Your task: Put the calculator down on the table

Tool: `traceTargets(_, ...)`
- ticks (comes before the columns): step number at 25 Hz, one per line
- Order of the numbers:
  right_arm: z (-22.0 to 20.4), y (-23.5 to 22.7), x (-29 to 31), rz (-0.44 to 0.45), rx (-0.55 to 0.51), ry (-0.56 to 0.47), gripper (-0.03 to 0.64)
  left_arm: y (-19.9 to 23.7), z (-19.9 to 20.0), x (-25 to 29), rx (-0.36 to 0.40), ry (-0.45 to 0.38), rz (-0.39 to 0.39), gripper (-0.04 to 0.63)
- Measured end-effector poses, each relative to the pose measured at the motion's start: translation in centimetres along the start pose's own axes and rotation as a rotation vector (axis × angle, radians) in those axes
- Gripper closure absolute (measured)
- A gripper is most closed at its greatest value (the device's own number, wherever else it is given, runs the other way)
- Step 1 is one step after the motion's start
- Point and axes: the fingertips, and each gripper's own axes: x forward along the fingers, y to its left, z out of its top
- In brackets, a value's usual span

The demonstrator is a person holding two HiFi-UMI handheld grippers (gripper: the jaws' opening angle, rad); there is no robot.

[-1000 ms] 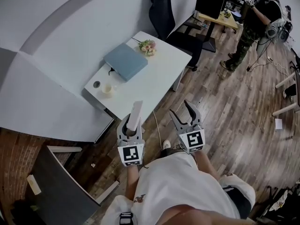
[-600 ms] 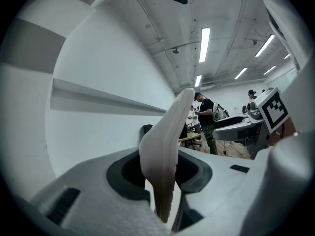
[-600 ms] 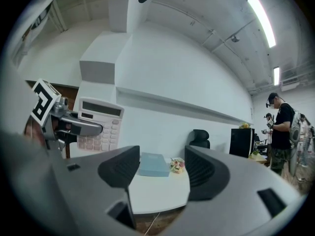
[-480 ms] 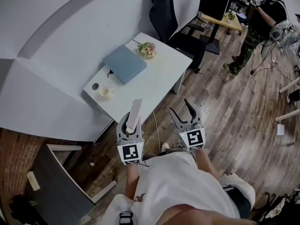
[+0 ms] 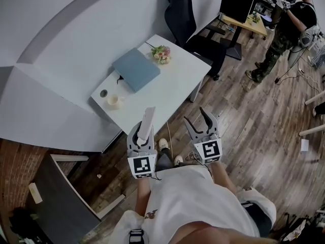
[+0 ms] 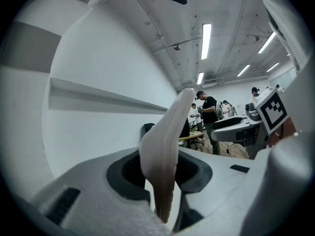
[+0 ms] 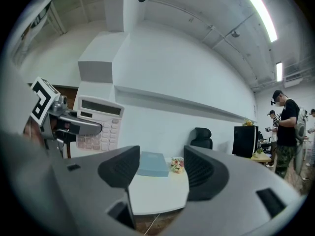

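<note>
A white calculator [image 5: 147,124] stands on edge in my left gripper [image 5: 142,132], which is shut on it, just short of the near end of the white table [image 5: 167,95]. In the left gripper view the calculator [image 6: 166,151] rises edge-on between the jaws. The right gripper view catches its keypad face [image 7: 98,124] at the left. My right gripper [image 5: 200,120] is open and holds nothing, over the wood floor beside the left one. Through its jaws, my right gripper [image 7: 160,168] looks along the table [image 7: 157,193].
On the table lie a blue book [image 5: 136,68], a small flower bunch [image 5: 162,53], a cup [image 5: 114,101] and a round cable hole [image 5: 104,92]. A black office chair [image 5: 183,17] stands at its far end. A person [image 5: 284,29] stands at the upper right. A dark cabinet [image 5: 61,197] is lower left.
Both grippers have drifted slightly closer to the table's near end, the calculator still held. The person's feet now show below the grippers. The distant person has shifted to the right.
</note>
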Motion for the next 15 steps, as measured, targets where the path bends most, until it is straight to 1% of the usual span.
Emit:
traceTargets(10, -0.4, -1.6, 2.6, -0.011, -0.009, 0.013, 0.342, 1.1, -0.2, 3.1, -0.005, -0.006, -0.001, 0.477)
traceTargets(15, -0.6, -2.7, 5.1, -0.016, -0.015, 0.019, 0.342, 2.1, -0.5, 5.6, -0.009, -0.005, -0.007, 0.477)
